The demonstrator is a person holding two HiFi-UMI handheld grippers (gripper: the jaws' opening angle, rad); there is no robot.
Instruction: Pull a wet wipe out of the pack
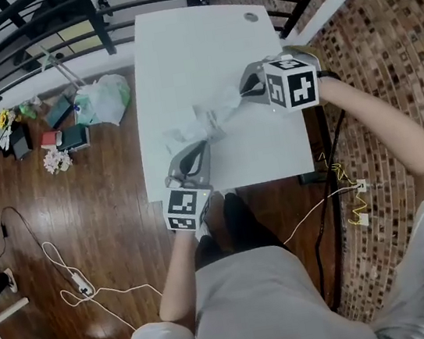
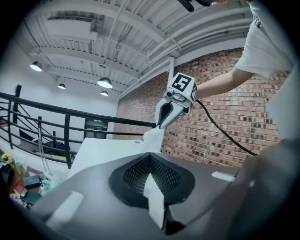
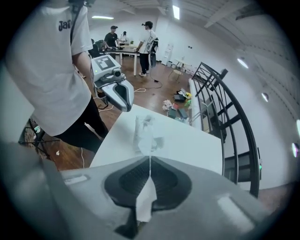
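Wet wipe [image 3: 142, 204] sits pinched in the closed right gripper [image 1: 246, 88], stretched above the white table [image 1: 193, 41] toward the pack [image 1: 185, 135], whose end the left gripper [image 1: 193, 160] seems to clamp mid-frame. Extraction looks nearly done; next comes a steady pull apart. Nothing blocks it; floor clutter [image 1: 70, 115] lies upper left.
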